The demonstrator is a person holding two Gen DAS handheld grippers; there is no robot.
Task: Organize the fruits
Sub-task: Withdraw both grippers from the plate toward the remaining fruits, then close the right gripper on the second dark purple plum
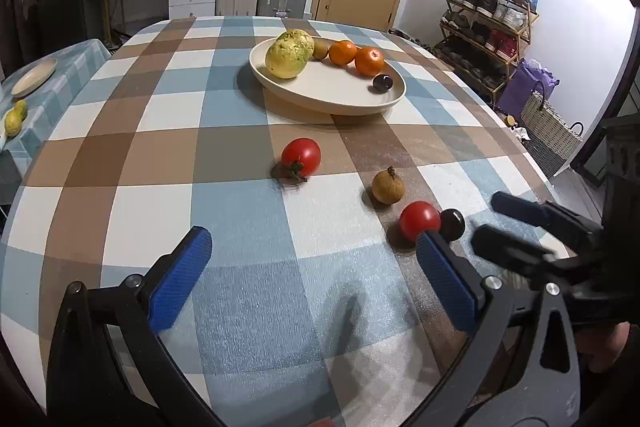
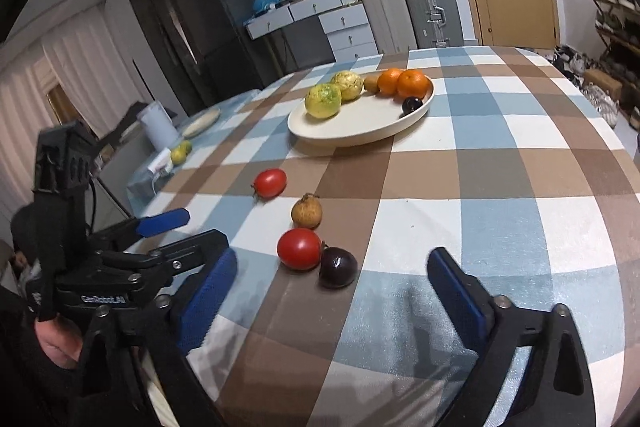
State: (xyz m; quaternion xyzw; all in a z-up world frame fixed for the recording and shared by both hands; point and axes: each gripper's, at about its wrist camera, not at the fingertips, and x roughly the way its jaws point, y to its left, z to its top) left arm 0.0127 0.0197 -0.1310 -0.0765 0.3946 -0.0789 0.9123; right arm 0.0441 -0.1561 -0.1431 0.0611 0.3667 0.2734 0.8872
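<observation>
A cream plate point(image 1: 320, 103) point(image 2: 360, 139) at the far side of the checked table holds two yellow-green fruits, a kiwi, two oranges and a dark plum. Loose on the cloth lie a stemmed tomato point(image 1: 300, 157) point(image 2: 271, 182), a brown fruit point(image 1: 388, 187) point(image 2: 307, 211), a second tomato point(image 1: 420, 221) point(image 2: 300, 249) and a dark plum point(image 1: 452, 223) point(image 2: 338, 267) touching it. My left gripper point(image 1: 312, 235) point(image 2: 206, 227) hangs open over bare cloth. My right gripper point(image 2: 332, 259) point(image 1: 486, 219) is open, low over the table, with the loose plum just ahead of its fingertips and untouched.
A side table at the left carries a small plate point(image 1: 34, 77) and yellow fruits point(image 1: 14, 121). Past the table's right edge stand a shoe rack point(image 1: 488, 27) and a woven basket point(image 1: 552, 131). Suitcases and drawers line the back wall.
</observation>
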